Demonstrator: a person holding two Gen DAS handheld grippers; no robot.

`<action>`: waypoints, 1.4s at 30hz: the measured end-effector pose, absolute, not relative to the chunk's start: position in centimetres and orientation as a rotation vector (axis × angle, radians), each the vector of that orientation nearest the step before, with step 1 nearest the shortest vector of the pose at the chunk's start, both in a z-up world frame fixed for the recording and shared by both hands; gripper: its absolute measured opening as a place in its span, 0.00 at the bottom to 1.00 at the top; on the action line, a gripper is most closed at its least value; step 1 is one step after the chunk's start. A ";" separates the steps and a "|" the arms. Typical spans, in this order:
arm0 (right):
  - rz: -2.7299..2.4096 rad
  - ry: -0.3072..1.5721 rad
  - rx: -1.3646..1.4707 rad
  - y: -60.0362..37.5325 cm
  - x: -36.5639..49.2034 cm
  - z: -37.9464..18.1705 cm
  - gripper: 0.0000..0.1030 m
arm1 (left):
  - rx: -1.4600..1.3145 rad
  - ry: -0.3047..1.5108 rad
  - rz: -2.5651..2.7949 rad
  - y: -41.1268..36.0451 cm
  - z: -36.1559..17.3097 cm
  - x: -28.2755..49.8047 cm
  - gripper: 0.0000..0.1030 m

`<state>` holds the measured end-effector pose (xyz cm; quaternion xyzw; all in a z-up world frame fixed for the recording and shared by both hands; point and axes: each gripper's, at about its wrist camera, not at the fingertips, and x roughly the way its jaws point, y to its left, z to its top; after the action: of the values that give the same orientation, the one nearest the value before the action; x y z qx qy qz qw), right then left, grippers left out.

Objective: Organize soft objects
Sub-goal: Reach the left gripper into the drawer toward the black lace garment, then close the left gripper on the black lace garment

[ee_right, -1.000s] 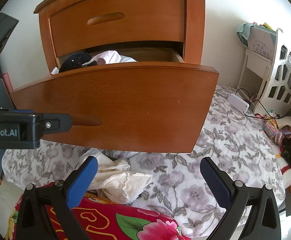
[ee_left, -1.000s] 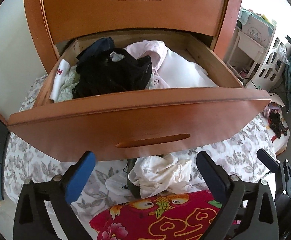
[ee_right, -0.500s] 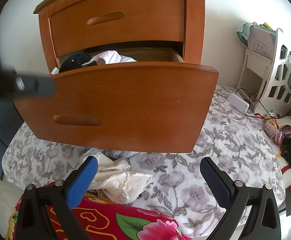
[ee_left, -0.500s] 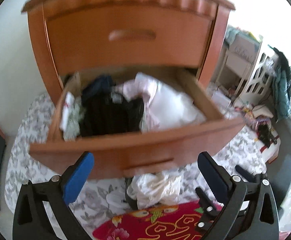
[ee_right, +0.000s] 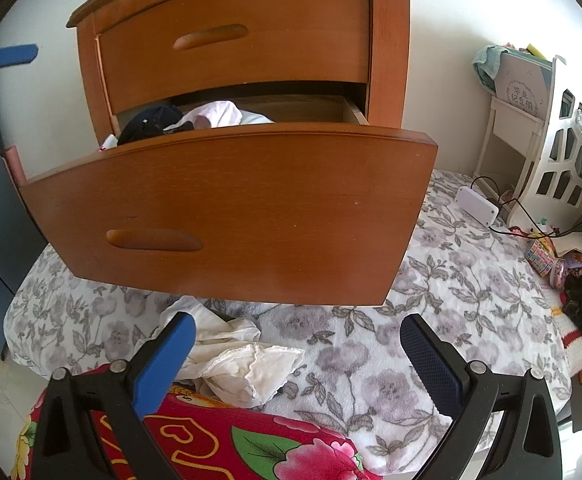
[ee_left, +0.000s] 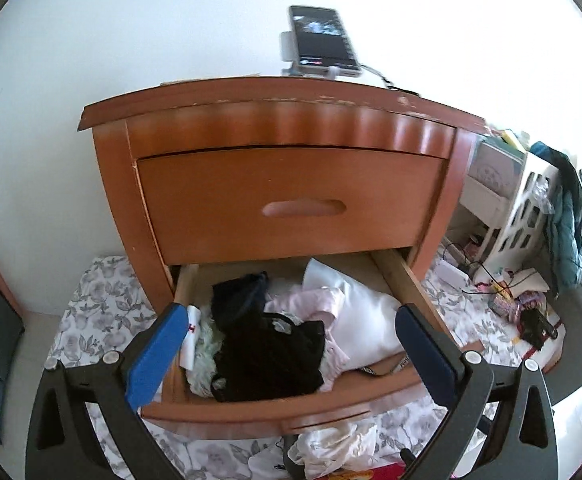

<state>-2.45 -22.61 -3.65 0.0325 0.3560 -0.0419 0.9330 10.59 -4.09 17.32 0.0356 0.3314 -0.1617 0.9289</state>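
a: we hold the left gripper [ee_left: 289,354] above the pulled-out lower drawer [ee_left: 267,410] of a wooden nightstand [ee_left: 291,128], its fingers spread wide and gripping nothing. under it lie a black garment [ee_left: 269,356], a pale pink garment [ee_left: 311,306] and a white folded cloth [ee_left: 365,318], heaped inside the drawer.

b: and the right gripper [ee_right: 295,364]?

a: it hangs low in front of the drawer's face, also spread wide and empty. a crumpled cream cloth [ee_right: 243,364] lies on the floral blanket [ee_right: 431,320] just beside its left finger, partly over a red flowered quilt [ee_right: 219,436].

b: which step are we in?

a: we judge it as a survey between picks: the drawer is open and part filled, and at least one soft thing is left outside it.

b: what does the next move call for?

a: likely we bring the right gripper down and left onto the cream cloth, pinch a raised fold rather than the blanket beneath, and lift it clear of the drawer's front edge. the left may need to press the black garment aside to make room; the heap sits high at the front.

b: anything else in view?

a: a phone [ee_left: 323,42] stands on the nightstand's top.
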 end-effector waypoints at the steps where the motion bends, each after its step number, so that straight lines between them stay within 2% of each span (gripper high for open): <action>1: -0.086 0.727 0.067 -22.6 -2.5 -3.6 1.00 | 0.072 0.690 -0.323 -3.9 17.3 11.2 1.00; 16: -0.076 0.743 0.082 -22.7 -2.3 -3.9 1.00 | 0.037 1.036 -0.188 -4.5 9.5 19.4 1.00; 30: -0.064 0.759 0.113 -23.2 -2.1 -4.3 1.00 | 0.045 1.170 -0.113 -6.8 4.5 21.9 0.99; 32: -0.063 0.760 0.119 -23.3 -2.1 -4.3 1.00 | 0.049 1.182 -0.104 -7.0 4.1 22.0 0.94; 34: -0.063 0.762 0.125 -23.5 -2.0 -4.3 1.00 | 0.052 1.196 -0.092 -7.0 3.8 22.2 0.82; 38: -0.063 0.765 0.131 -23.5 -2.0 -4.3 1.00 | 0.016 1.209 -0.078 -6.4 3.1 22.6 0.74; 40: -0.063 0.765 0.132 -23.5 -2.0 -4.3 1.00 | 0.007 1.215 -0.082 -6.2 2.9 22.6 0.60; 42: -0.063 0.765 0.131 -23.5 -2.0 -4.3 1.00 | -0.005 1.217 -0.096 -6.0 2.9 22.5 0.52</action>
<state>-1.98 -23.53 -4.32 0.0641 0.3731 -0.0307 0.9251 22.50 -6.01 2.89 -0.0025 0.5714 -0.0450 0.8195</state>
